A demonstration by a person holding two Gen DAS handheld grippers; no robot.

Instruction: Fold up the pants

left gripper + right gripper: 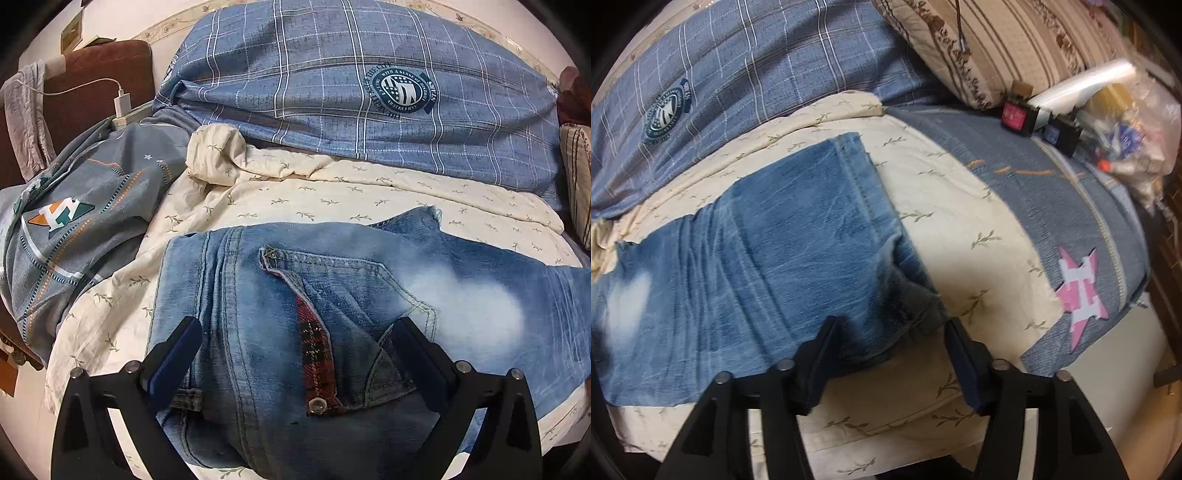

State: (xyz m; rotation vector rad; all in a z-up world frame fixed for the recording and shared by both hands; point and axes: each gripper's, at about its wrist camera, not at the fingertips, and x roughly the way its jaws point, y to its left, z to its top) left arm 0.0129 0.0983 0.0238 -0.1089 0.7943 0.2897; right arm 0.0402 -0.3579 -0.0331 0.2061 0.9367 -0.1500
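Note:
Faded blue jeans lie flat on a cream leaf-print sheet. In the left wrist view the waist end is nearest, showing a back pocket with a red plaid flap and a metal snap. My left gripper is open wide just above that pocket area, its fingers straddling it with nothing pinched. In the right wrist view the leg end of the jeans lies folded, with its bunched hem between the fingers of my right gripper. The right jaws stand apart and do not press on the cloth.
A folded blue plaid quilt lies behind the jeans. A grey-blue cover lies left, beside a white charger and cable and a brown headboard. On the right are a striped pillow, small black boxes and a plastic bag.

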